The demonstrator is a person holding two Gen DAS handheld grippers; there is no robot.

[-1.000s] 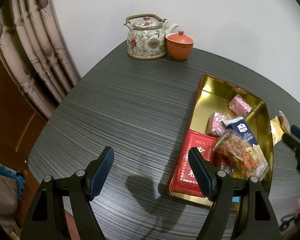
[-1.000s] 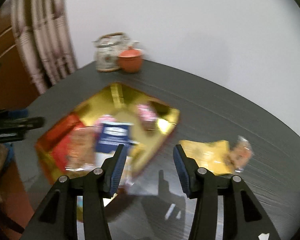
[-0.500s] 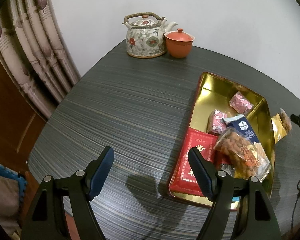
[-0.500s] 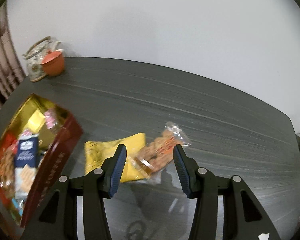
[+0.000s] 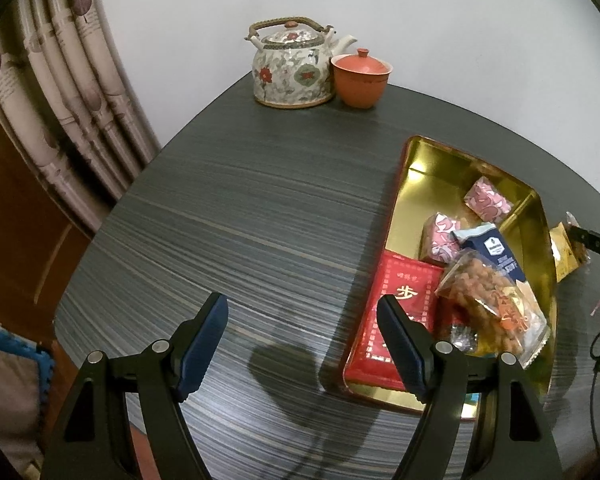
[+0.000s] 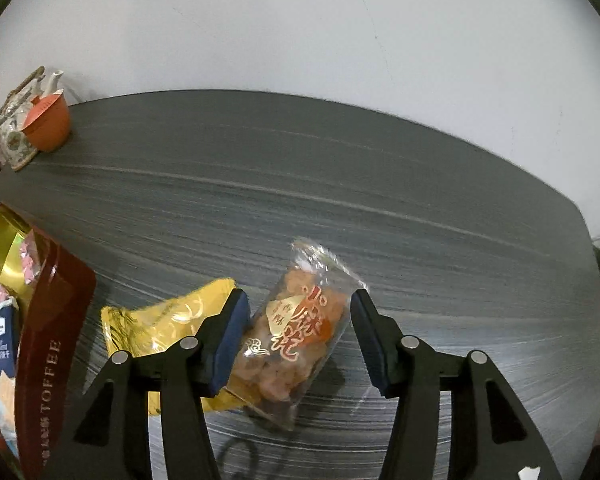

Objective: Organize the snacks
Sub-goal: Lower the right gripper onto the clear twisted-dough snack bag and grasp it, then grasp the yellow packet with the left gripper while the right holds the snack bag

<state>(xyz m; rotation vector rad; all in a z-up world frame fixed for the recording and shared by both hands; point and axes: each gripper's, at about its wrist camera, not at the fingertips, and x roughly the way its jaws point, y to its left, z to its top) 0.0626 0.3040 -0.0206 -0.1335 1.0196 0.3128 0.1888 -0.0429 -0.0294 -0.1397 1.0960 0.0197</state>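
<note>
While both claws gape, right claw [image 6: 298,334] straddles clear snack bag [image 6: 300,332] (untouched) — left claw [image 5: 302,342] idle.

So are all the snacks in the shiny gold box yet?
Not yet. The gold tin tray already holds several packets, including a clear bag of fried snacks. The open right gripper straddles another clear snack bag on the dark table. The yellow foil packet beside it is left too.

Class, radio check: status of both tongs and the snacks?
Left tongs open, idle. Right tongs open, straddling clear snack bag. Yellow packet underneath it, beside tin.
</note>
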